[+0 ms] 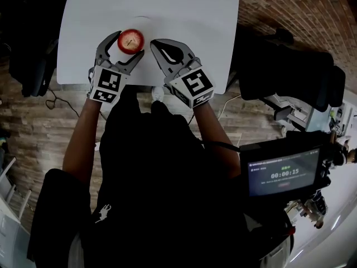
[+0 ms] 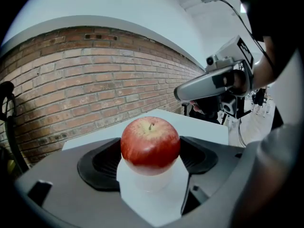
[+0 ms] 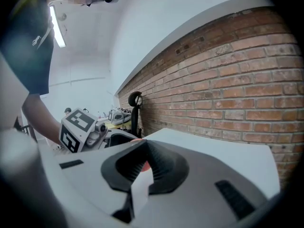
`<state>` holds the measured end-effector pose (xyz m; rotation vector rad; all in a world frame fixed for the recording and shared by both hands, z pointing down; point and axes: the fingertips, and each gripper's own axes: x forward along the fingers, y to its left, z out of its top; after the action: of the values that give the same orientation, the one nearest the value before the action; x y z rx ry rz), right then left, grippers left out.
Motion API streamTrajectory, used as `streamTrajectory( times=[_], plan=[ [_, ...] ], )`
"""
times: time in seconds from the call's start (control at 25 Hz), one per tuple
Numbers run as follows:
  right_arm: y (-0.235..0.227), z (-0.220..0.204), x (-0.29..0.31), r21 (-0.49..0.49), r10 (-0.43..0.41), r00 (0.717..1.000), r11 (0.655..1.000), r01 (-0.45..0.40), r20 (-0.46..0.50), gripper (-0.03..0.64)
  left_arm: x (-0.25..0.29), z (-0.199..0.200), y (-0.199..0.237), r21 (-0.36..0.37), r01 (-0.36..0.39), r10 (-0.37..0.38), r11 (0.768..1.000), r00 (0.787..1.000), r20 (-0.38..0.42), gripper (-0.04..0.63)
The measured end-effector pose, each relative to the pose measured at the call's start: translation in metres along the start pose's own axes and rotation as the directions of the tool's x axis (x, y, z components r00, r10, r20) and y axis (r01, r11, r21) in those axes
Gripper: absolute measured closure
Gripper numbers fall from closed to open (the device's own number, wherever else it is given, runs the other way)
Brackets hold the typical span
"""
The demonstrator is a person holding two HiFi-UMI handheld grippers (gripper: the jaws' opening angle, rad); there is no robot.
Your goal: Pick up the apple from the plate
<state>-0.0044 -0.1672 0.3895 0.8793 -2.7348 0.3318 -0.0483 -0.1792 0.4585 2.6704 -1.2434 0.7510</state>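
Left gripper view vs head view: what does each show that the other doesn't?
Only the left gripper view: the apple side-on, with the left gripper jaws against both its flanks.
Only the head view: the timer screen and the full outline of the white table.
Both: the apple, the table, the brick wall, and the right gripper beside the apple.

Black short-sleeved shirt (image 1: 150, 166), grey left gripper (image 1: 129, 42), matching right gripper (image 1: 157, 43), black jaws
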Motion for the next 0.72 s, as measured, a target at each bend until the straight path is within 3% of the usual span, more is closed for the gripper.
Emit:
streamTrajectory(
  times=[0.56, 0.72],
  plan=[
    [0.02, 0.028, -0.025, -0.009, 0.006, 0.997, 1.0, -0.006, 0.077, 0.612, -0.047, 0.029, -0.016, -0.001, -0.06, 0.06, 0.998, 0.997, 0.04, 0.216],
    [0.02, 0.023, -0.029, -0.028, 0.017, 0.999, 0.999, -0.016, 0.048, 0.612, -0.053, 0.03, -0.02, -0.004, -0.07, 0.07, 0.998, 0.997, 0.042, 0.216]
  ],
)
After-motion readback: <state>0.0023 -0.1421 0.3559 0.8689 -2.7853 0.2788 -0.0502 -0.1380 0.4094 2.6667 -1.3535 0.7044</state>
